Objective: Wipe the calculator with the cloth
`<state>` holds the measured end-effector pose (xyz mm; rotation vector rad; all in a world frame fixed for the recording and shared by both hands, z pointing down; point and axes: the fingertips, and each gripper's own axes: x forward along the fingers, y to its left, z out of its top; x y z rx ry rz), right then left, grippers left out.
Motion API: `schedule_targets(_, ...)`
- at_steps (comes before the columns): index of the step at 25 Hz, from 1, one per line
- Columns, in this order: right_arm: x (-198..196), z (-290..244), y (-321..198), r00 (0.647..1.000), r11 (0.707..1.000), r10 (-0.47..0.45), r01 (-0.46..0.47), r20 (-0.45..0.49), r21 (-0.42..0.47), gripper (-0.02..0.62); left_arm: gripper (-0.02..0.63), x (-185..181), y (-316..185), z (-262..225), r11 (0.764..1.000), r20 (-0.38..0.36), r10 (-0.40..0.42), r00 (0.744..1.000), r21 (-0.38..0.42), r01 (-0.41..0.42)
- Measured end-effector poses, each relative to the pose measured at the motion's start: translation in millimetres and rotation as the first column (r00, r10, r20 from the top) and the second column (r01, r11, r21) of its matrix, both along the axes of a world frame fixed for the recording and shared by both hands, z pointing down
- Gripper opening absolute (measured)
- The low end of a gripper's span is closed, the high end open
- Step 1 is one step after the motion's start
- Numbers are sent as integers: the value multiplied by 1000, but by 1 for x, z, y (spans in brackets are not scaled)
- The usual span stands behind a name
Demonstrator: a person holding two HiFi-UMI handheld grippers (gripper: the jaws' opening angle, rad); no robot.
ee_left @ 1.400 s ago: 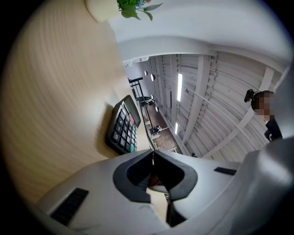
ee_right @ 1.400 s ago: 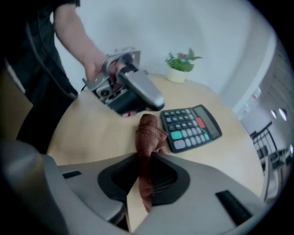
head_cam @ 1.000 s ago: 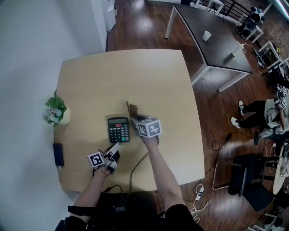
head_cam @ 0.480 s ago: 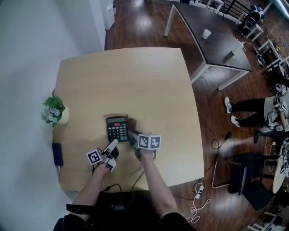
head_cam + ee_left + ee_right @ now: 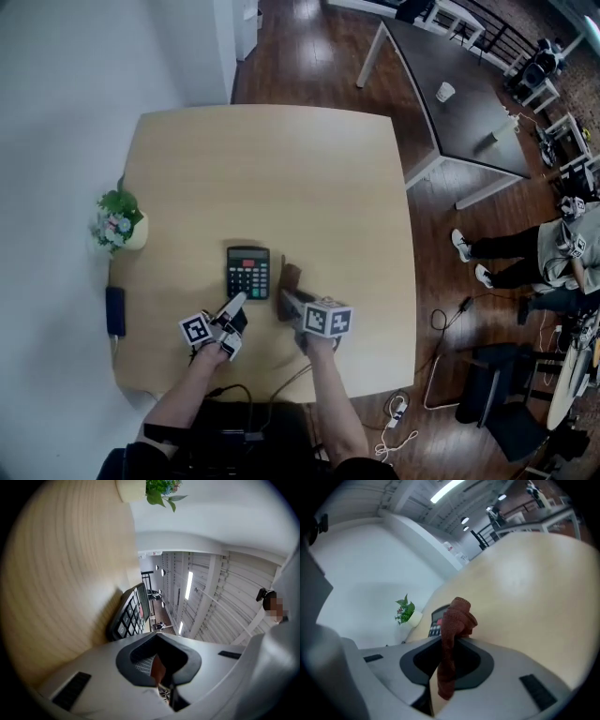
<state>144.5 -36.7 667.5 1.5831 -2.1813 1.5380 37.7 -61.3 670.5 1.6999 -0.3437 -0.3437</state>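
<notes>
We see our right gripper [image 5: 287, 300] clamping the brown cloth [image 5: 291, 277] beside the calculator [image 5: 247, 272], while our left gripper [image 5: 238, 302], closed, seemingly touches its near edge.

Your right gripper [image 5: 443, 670] has its jaws pressed together on a rust-brown knitted cloth [image 5: 457, 618], whose bunched upper end stands up beyond them over the pale wooden table [image 5: 525, 588]. Just behind the cloth lies a flat black calculator [image 5: 437, 617], partly hidden by it. Further off, at the table's edge by the white wall [image 5: 384, 564], stands a small green plant in a white pot [image 5: 408, 611].
</notes>
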Motion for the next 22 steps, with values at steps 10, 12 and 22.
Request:
schedule_targets(10,11,14,-118,998,1000,-5,6,69,-24,68,3,-27,-11,10,957,46,-281,959,-59,284)
schedule_targets(12,9,15,-97,987,995,95,-92,128,-30,68,3,-24,-11,12,964,44,-255,966,-71,258)
schedule_targets(22,-103,28,48,925,989,83,-29,372,-148,66,3,-20,-13,5,976,-13,-215,977,-35,214)
